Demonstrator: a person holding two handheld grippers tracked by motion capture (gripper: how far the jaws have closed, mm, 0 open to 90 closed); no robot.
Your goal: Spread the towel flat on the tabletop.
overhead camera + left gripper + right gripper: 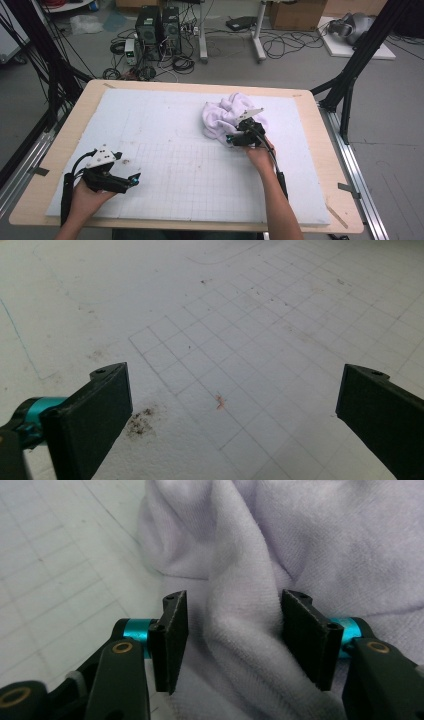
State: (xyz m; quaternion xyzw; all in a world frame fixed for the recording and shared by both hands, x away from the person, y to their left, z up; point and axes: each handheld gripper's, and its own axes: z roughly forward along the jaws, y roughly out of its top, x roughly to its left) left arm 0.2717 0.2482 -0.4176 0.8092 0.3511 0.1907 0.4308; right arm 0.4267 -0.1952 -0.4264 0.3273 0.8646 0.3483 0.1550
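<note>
Lilac terry towel (227, 117) lies bunched toward the far right of the foam-topped bench (165, 165). Right gripper (230, 632) straddles a raised fold, jaws apart, not yet clamped; I'd close squarely on that ridge, deep enough to hold. Its own view reveals the fold. From above, the left gripper (131, 180) idles with jaws wide apart near the front-left.

Towel (227, 117) sits right of centre on the board (165, 150), right gripper (239, 137) at its lower edge, left gripper (131, 181) lower left
</note>
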